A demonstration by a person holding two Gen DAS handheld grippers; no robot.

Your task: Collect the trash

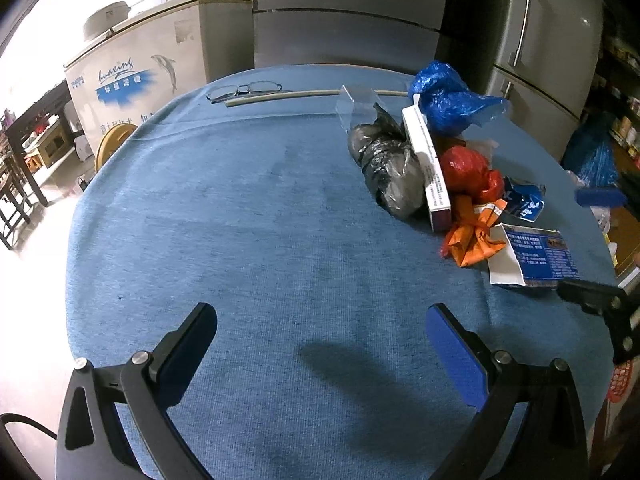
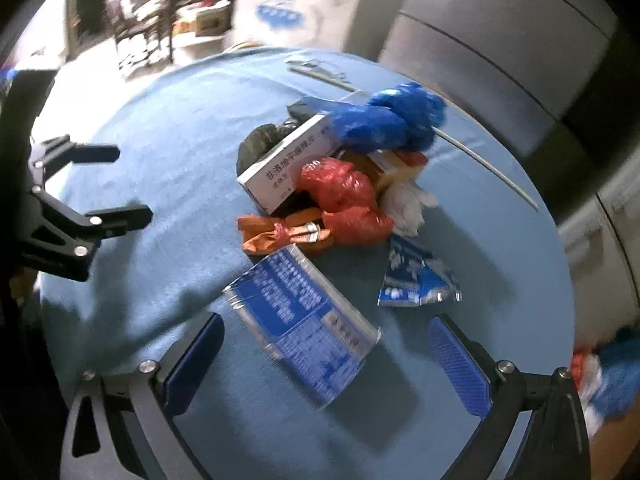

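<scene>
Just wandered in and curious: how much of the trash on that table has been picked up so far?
Nothing looks collected yet. Both tongs, left and right, are open and empty. The right hovers nearest the blue packet. The red bag, white box and other pieces remain piled on the table.

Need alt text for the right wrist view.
The open right hand-held gripper hovers over a flat blue printed packet on a blue tablecloth. Behind lies a trash pile: crumpled red plastic bag, white printed carton.

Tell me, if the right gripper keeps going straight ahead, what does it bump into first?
Probably the flat blue printed packet, which lies between the open fingers of the right gripper. Beyond it sits the orange wrapper. The picture is blurred, so depth is uncertain.
</scene>
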